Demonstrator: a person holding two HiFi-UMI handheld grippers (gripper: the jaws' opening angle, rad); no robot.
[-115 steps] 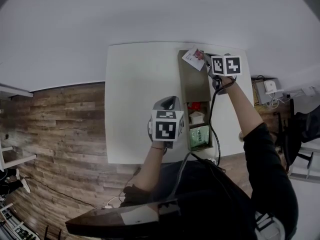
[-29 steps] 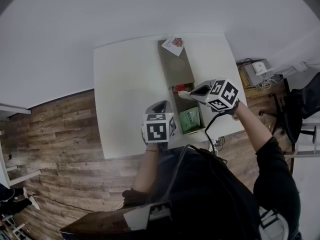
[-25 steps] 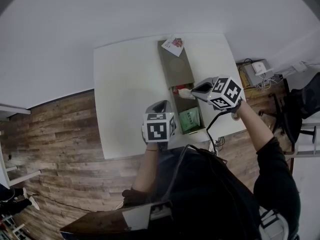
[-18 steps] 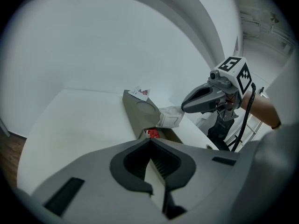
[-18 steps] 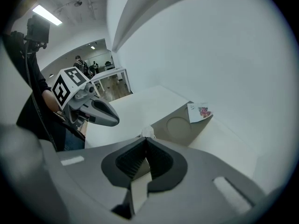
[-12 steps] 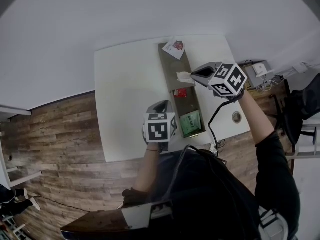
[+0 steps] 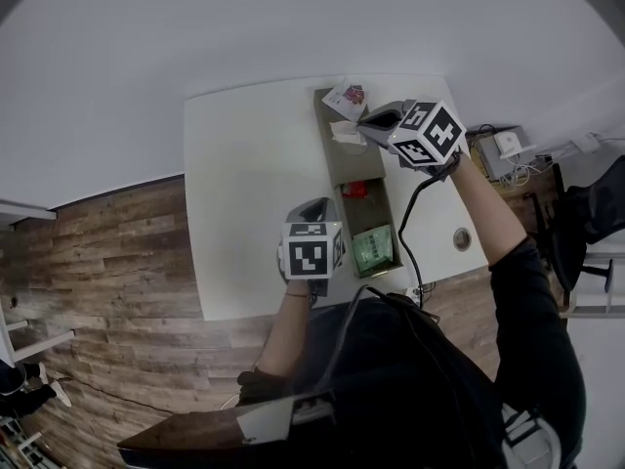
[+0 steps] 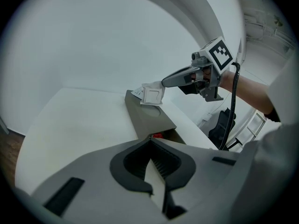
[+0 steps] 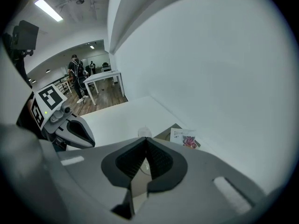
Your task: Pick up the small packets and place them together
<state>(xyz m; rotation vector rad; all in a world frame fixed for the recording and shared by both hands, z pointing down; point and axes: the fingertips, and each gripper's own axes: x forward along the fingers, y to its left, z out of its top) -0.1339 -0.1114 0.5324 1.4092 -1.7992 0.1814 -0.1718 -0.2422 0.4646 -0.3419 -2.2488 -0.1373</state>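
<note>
A white counter stands against a plain white wall on a wood-plank floor. A dark chair sits off the counter's right end. The right gripper view looks past the counter into a long room with another white table and a person standing by it.

One long grey tray lies on the counter, running away from the person. There are four packets. A pink-printed packet lies at the tray's far end. A white packet is in the air just short of it. A red packet sits in the tray's open near part, and a green packet lies nearest the person. There are two tools, each with one marker cube.

The right tool is clenched on the white packet, pinching it by one edge. It holds the packet above the tray's flat far part, near the pink-printed packet; whether the two touch cannot be told. From the left gripper view the white packet hangs flat from the tool's tip, clear of the tray. In the right tool's own view the jaws are pressed together, with a sliver of white showing past their tip.

The left tool hovers over the counter just left of the tray, beside the red packet. Its jaws are clenched together with nothing between them.
</note>
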